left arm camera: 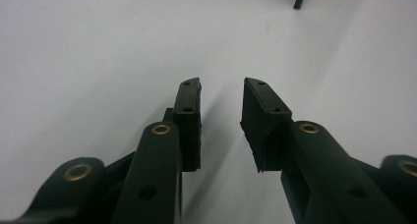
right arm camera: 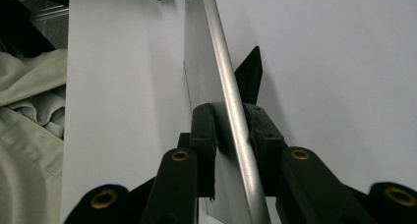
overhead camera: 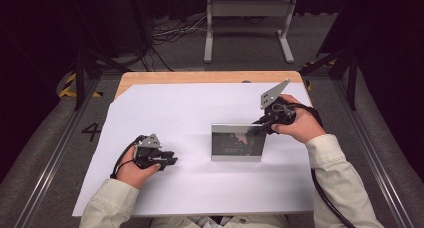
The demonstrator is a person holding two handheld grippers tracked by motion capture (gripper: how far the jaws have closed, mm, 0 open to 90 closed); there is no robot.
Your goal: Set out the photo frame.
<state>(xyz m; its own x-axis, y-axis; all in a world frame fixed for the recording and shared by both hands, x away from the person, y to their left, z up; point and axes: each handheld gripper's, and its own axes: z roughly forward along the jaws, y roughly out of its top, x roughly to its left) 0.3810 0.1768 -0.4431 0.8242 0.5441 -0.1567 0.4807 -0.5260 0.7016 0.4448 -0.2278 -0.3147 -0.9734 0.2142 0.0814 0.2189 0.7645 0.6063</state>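
A silver-rimmed picture frame stands upright near the middle of the white sheet, its dark glass facing the person. My right gripper comes in from the right at the frame's upper right corner. In the right gripper view the silver rim runs between the two pads, which press on it from both sides, so my right gripper is shut on it. The frame's black back prop sticks out behind. My left gripper rests low on the sheet, left of the frame, and my left gripper is open with nothing between its pads.
The white sheet covers most of the wooden table. A grey metal stand and loose cables lie on the floor beyond the far edge. A pale sleeve shows at the left of the right gripper view.
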